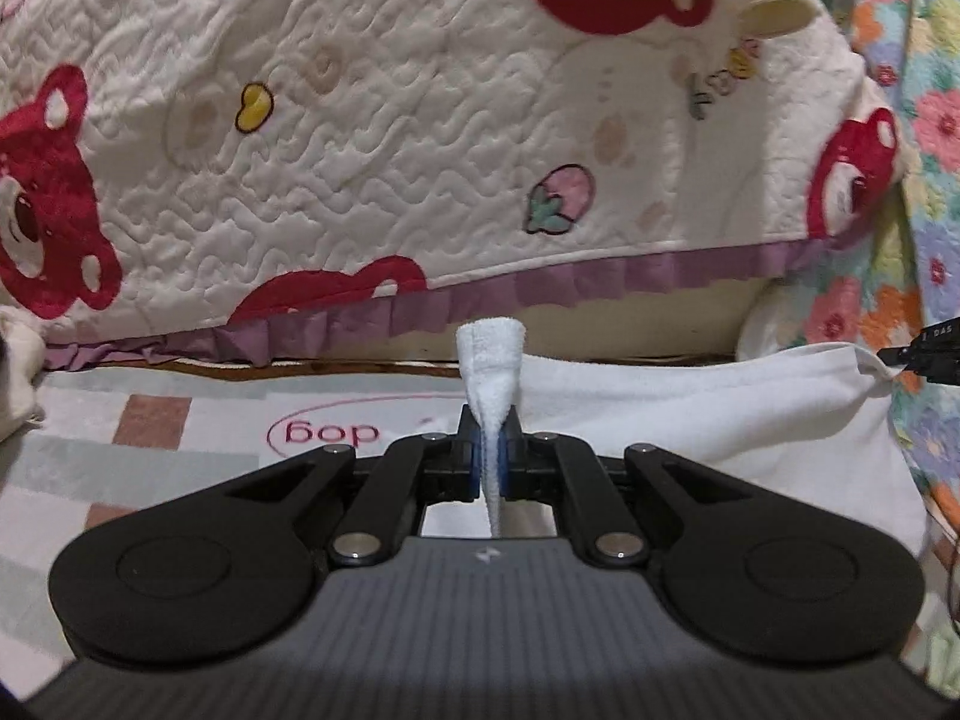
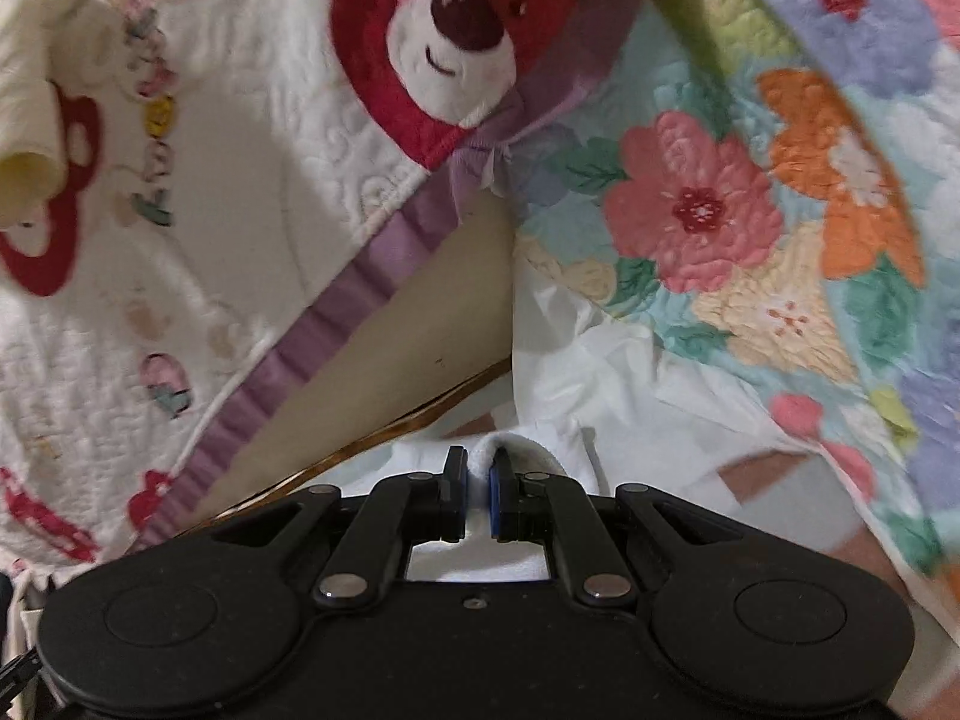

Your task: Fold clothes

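- Left claw (image 1: 493, 450) is clamped on a bunched corner of the white terry-cloth garment (image 1: 690, 414); the pinched fabric sticks up past the blue pads in a cone and a strip hangs down behind them.
- Right claw (image 2: 478, 495) stands narrow with white fabric (image 2: 480, 468) between its blue pads, so it grips another corner of the same cloth, judging by the left view, where a black tip (image 1: 927, 351) meets the cloth's far corner.
- Holding two corners keeps one edge taut between the hands, likely so the edge can be carried over or laid flat in a controlled way.
- The garment's body lies spread on the pale checked mat with pink "dog" lettering (image 1: 180, 420), just beside the bed edge.
- Cream quilted bedcover with red bear prints and purple ruffle trim (image 1: 360, 150) hangs behind the mat; floral quilt in pink, orange and teal (image 2: 750, 240) sits to the right.
- Stage unclear: this grip fits either spreading the cloth out or lifting an edge into a fold.
- Motion blur at the frame edges, detail there uncertain.
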Demonstrator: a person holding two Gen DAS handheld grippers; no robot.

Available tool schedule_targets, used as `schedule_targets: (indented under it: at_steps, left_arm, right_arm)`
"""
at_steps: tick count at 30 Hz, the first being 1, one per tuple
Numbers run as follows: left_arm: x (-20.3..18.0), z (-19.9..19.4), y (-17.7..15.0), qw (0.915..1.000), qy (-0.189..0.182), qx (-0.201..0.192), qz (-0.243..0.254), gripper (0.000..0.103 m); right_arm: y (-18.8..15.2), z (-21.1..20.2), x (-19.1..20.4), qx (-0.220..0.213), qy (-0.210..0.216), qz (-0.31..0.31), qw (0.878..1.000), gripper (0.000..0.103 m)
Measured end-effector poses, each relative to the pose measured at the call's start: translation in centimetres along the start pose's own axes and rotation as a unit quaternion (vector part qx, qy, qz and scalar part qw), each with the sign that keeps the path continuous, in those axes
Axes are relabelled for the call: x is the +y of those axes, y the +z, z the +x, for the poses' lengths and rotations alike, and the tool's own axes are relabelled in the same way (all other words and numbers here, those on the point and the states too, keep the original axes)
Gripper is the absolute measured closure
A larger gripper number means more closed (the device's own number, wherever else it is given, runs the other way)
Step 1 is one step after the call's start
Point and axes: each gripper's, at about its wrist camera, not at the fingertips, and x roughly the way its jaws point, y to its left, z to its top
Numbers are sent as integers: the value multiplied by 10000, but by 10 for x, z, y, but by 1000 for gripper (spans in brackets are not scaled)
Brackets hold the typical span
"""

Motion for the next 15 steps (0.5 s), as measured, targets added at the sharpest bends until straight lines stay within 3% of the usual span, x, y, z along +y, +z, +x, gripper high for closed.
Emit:
schedule_targets:
  at_steps: [6,12,15]
  left_arm:
    - [4,41,-1,9993,205,43,298,99]
    - [9,83,-2,9972,442,113,590,99]
    - [20,116,-9,9973,438,512,275,99]
  right_arm:
    - [11,58,11,515,-652,-98,9965,94]
    - [27,79,14,523,-735,-77,9959,94]
    - [28,102,8,633,-779,108,9949,94]
